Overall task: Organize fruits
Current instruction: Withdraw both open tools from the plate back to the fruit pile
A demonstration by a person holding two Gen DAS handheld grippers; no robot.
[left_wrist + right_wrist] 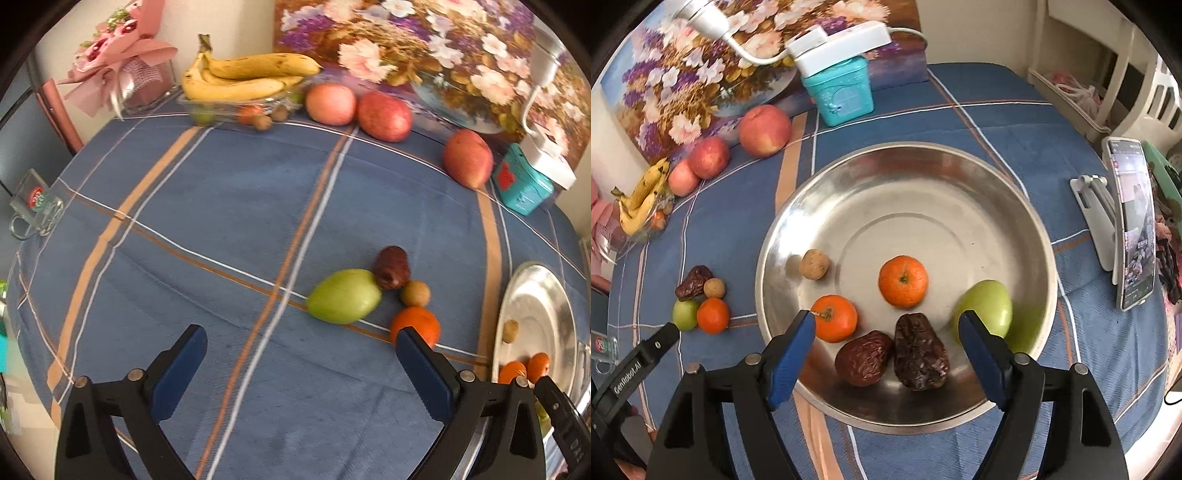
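Observation:
A silver bowl point(923, 177) on the blue tablecloth holds two tangerines point(903, 281), two dark dried dates point(919, 350), a green fruit point(988, 310) and a small brown fruit point(814, 264). My right gripper point(886, 328) is open and empty above the bowl's near side. On the cloth left of the bowl lie a green fruit point(343, 296), a dark date point(391, 266), a small brown fruit point(415, 292) and a tangerine point(417, 325). My left gripper point(301, 345) is open and empty, just short of this group. The bowl's rim point(517, 295) shows at the right of the left wrist view.
At the table's back stand bananas point(243, 75) on a clear tray, three red apples point(384, 116), a teal tin point(842, 90) with a white device on it, and a flower picture. A phone on a stand point(1134, 225) is at the right. A glass mug point(35, 206) sits at the left edge.

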